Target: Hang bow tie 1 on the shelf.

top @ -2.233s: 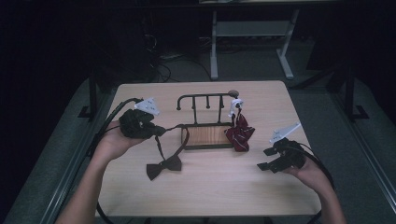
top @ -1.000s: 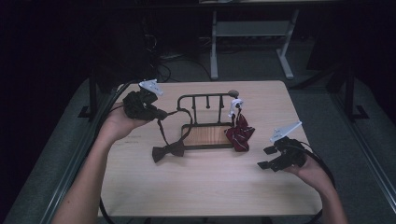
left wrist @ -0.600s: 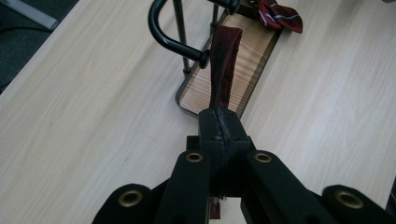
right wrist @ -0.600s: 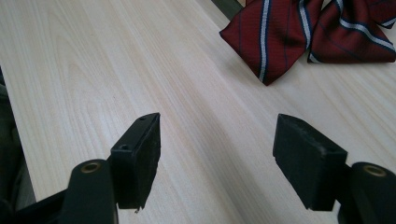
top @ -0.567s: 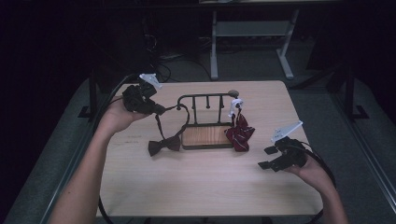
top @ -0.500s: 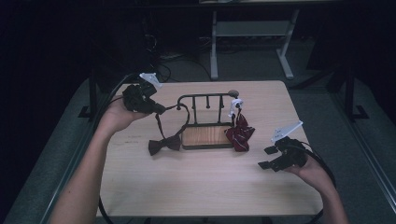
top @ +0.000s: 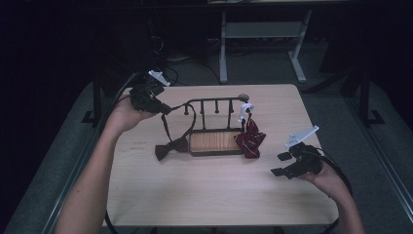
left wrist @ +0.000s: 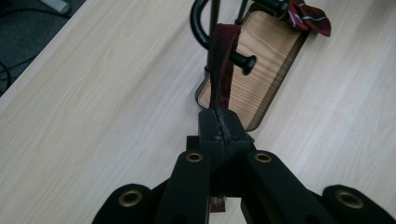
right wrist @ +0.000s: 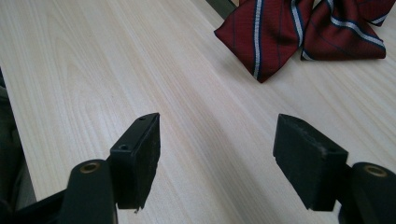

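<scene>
A: Where is the left claw?

B: Lifted above the surface near its far left corner, at the left end of the black rack. Its jaws are clenched on the dark red strap of a bow tie; in the left gripper view the strap runs straight out of the closed pads toward the rack's curved end and one knobbed peg.

A: And the bow itself?

B: The dark bow lies on the surface just left of the rack's wooden base, touching or nearly touching its near left corner. The strap climbs from it in a loop up to the claw.

A: What about the other side?

B: The right claw rests low by the right edge, about halfway between near and far edges, in the person's right hand. It is released: in the right gripper view the two pads stand wide apart with bare wood between them, grasping nothing.

A: Anything near it?

B: A red striped bow tie sits at the right end of the rack, hanging from a white clip with its lower part against the base. The right claw points toward it but stays apart from it
</scene>
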